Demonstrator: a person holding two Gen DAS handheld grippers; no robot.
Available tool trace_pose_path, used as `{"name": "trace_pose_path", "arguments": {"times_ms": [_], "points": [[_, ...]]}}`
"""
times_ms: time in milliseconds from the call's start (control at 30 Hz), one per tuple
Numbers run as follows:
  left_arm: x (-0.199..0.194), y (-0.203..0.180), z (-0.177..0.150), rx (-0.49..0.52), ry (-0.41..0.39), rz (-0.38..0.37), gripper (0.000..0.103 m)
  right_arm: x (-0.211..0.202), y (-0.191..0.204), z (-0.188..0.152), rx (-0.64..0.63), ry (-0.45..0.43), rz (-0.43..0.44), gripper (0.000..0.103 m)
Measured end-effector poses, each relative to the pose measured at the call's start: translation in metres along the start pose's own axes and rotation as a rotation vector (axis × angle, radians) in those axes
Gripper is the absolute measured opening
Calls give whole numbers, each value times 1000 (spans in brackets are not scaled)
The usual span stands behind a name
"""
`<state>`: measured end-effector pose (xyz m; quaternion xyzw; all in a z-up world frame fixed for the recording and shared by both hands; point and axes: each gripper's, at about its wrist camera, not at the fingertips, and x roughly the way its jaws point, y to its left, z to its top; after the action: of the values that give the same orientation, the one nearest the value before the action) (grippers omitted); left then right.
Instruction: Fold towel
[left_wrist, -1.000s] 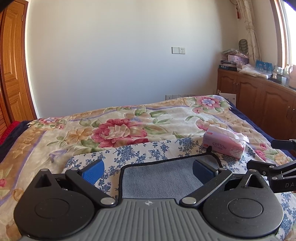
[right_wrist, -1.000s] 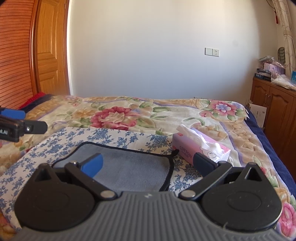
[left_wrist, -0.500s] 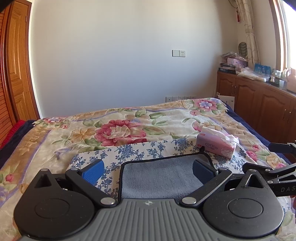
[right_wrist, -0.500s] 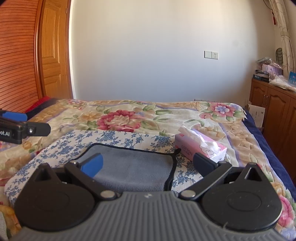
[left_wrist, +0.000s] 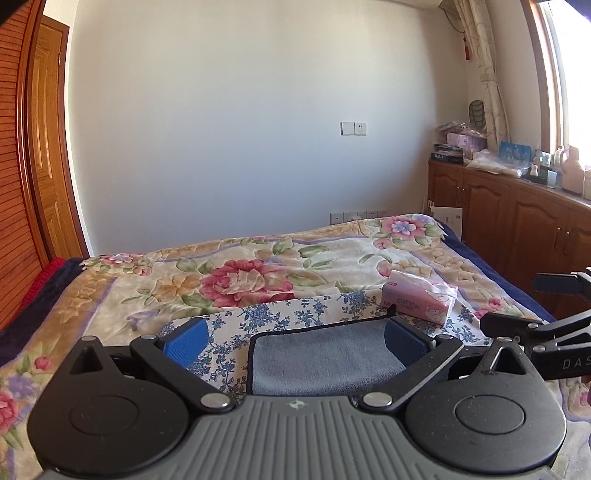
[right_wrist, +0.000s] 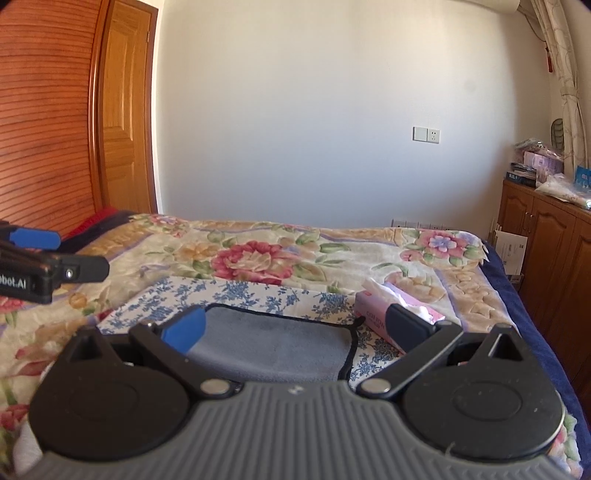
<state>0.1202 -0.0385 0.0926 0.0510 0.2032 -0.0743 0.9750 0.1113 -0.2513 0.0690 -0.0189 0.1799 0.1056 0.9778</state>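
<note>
A wide bed covered by a cream floral quilt (left_wrist: 258, 273) is shown, with a blue-and-white flowered cloth (left_wrist: 295, 310) laid on it. On that cloth a flat grey microfibre towel with black edging (left_wrist: 325, 354) is spread; a pink tissue pack (left_wrist: 417, 302) lies just beside it. The towel is judged soft, light and limp, best pinched at its corners. The left gripper (left_wrist: 295, 338) and right gripper (right_wrist: 295, 326) are held spread wide, gripping nothing.

The towel (left_wrist: 325, 356) is a grey rectangle of soft pile with a thin black hem, lying flat and unfolded on a blue-flowered white cloth (left_wrist: 280, 314) near the bed's near edge; a small black loop sticks out at its far right corner.
</note>
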Motion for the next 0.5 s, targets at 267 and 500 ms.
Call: {"name": "trace_pose_path", "arguments": {"times_ms": [267,500], "points": [[-28,-5,-9,25,-7,1,103,-21,5,-1,11,-14,-6,103],[-42,-8,-24,21,-7,2,103,-33,7,-10,16,-6,-10,103]]}}
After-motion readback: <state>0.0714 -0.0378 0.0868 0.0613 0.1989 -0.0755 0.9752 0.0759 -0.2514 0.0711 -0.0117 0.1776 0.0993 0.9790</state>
